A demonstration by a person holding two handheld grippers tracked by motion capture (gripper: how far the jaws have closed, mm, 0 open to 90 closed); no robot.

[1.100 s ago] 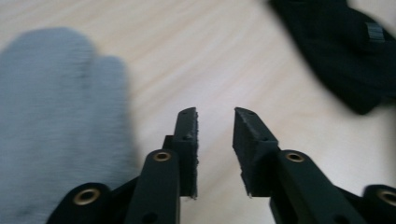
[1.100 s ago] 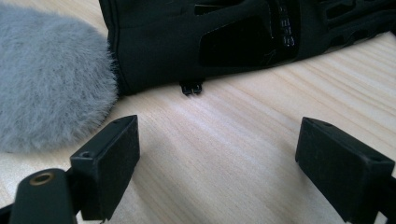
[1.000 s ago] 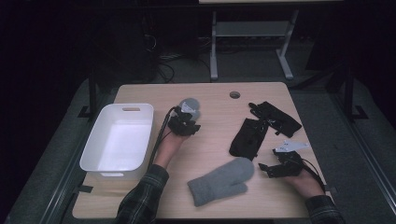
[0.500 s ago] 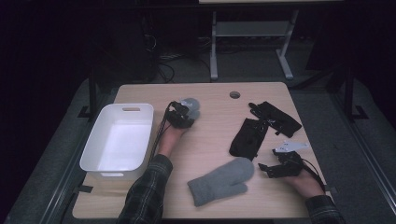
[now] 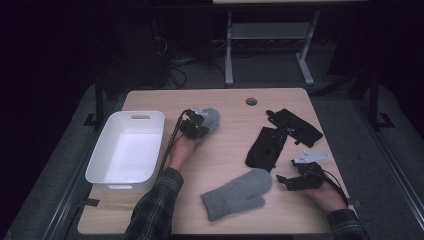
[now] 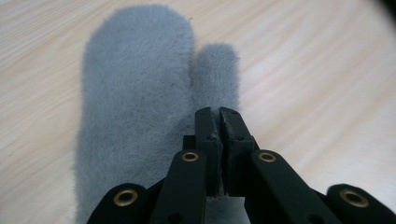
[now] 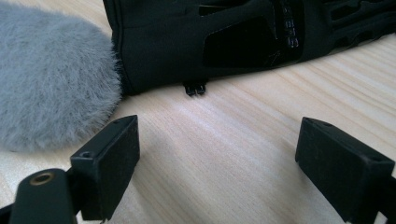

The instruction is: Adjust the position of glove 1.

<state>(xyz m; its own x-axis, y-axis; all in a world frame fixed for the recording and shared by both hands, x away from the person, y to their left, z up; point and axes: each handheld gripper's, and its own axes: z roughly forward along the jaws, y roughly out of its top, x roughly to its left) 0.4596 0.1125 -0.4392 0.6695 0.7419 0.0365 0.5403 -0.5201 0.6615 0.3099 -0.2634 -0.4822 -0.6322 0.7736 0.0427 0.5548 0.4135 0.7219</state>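
Left gripper (image 6: 219, 114): jaws just closed, pinched together on the near edge of a grey mitten (image 6: 135, 107), at the base of its thumb; fluff caught between the pads.
Mitten: flat on the table (image 5: 230, 102), toward the far middle, just right of the tub (image 5: 127, 150); thumb lying alongside the palm part.
Right gripper (image 7: 217, 154): jaws spread wide, nothing between them, resting low over bare wood at the table's right front (image 5: 287, 182).
2nd mitten (image 5: 237, 192): grey, flat near the front edge, its tip just left of the right gripper.
Black gloves: 1 (image 5: 267, 147) just beyond the right gripper, another (image 5: 297, 125) farther back, their edges touching.
Tub: white, on the table's left side.
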